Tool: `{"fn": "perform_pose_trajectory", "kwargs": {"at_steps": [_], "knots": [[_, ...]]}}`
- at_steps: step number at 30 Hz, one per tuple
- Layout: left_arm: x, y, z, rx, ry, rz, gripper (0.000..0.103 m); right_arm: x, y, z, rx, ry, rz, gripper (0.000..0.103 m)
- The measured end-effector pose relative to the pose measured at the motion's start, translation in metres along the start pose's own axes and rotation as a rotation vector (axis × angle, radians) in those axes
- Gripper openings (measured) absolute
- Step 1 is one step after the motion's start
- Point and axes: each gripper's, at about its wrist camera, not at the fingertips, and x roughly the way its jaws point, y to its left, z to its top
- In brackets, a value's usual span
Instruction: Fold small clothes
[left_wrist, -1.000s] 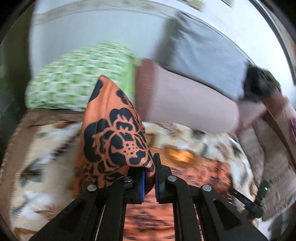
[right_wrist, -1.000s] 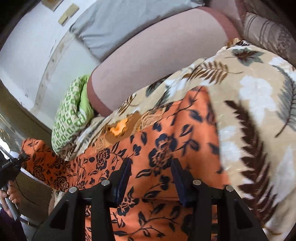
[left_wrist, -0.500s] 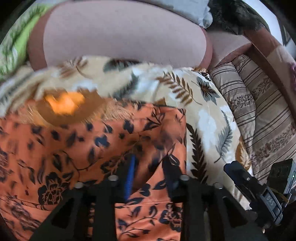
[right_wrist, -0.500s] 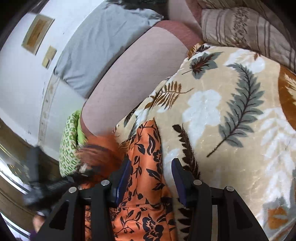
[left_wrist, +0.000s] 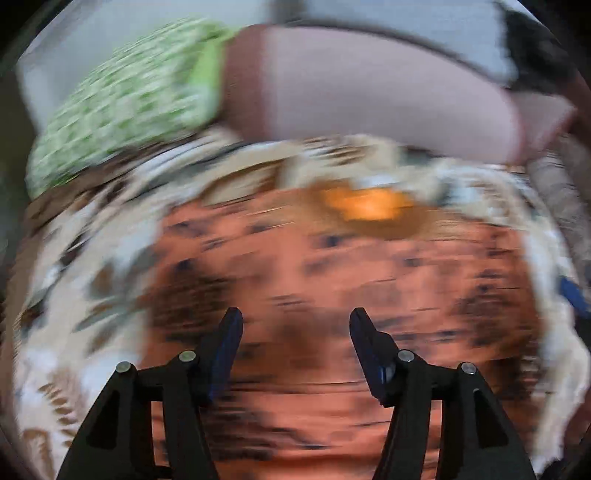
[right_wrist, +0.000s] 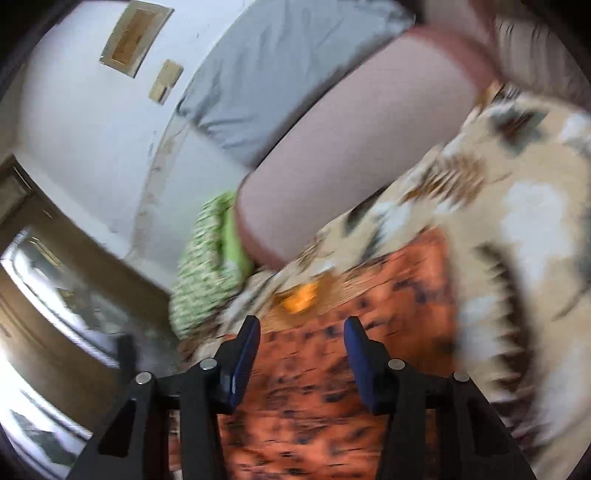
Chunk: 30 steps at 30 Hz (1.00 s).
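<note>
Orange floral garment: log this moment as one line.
left tool open | right tool open | orange floral garment released, lying on leaf-print blanket | both views motion-blurred

One orange garment (left_wrist: 332, 295) with dark flowers, filling the lower middle of the left wrist view; one leaf-print blanket (right_wrist: 517, 221) at the right of the right wrist view; one green checked cloth (left_wrist: 122, 110), upper left; one long pinkish bolster (right_wrist: 351, 147), centre; one grey pillow (right_wrist: 277, 74), upper middle; two pale plates on the wall (right_wrist: 136, 37), upper left.
</note>
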Motion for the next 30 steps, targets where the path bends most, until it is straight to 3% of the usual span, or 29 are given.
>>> {"fn": "perform_pose_trajectory", "kwargs": {"at_steps": [2,5,6,9,12,13,15,18,21,24,26,30], "knots": [[0.026,0.041,-0.007,-0.082,0.078,0.043,0.061,0.024,-0.007,-0.008,0.03,0.051,-0.081,0.05],[0.058,0.07,-0.017,-0.141,0.174,0.042,0.061,0.052,-0.044,-0.024,0.092,0.169,-0.362,0.047],[0.058,0.073,-0.019,-0.15,0.141,0.012,0.062,0.052,-0.052,-0.027,0.107,0.187,-0.37,0.037],[0.049,0.065,-0.02,-0.097,0.148,0.026,0.061,0.028,-0.043,-0.027,0.108,0.162,-0.337,0.038],[0.011,0.065,-0.032,-0.053,0.098,-0.065,0.061,-0.016,-0.02,-0.037,0.041,0.116,-0.285,0.039],[-0.006,0.069,-0.038,-0.038,0.077,-0.084,0.061,-0.031,-0.016,-0.041,0.035,0.111,-0.269,0.04],[-0.038,0.08,-0.059,-0.016,0.035,-0.1,0.061,-0.058,-0.011,-0.049,0.035,0.089,-0.237,0.071],[-0.078,0.102,-0.097,0.01,-0.021,-0.087,0.063,-0.107,0.0,-0.077,-0.009,0.043,-0.23,0.071],[-0.113,0.126,-0.141,0.021,-0.073,-0.052,0.064,-0.141,0.009,-0.112,-0.024,0.077,-0.206,0.071],[-0.147,0.153,-0.182,-0.007,-0.13,-0.03,0.071,-0.171,0.012,-0.149,-0.048,0.093,-0.241,0.071],[-0.158,0.165,-0.197,-0.039,-0.126,-0.019,0.076,-0.184,0.009,-0.169,-0.042,0.123,-0.247,0.071],[-0.171,0.181,-0.225,-0.109,-0.07,-0.089,0.076,-0.195,-0.004,-0.194,0.004,0.153,-0.292,0.071]]}}
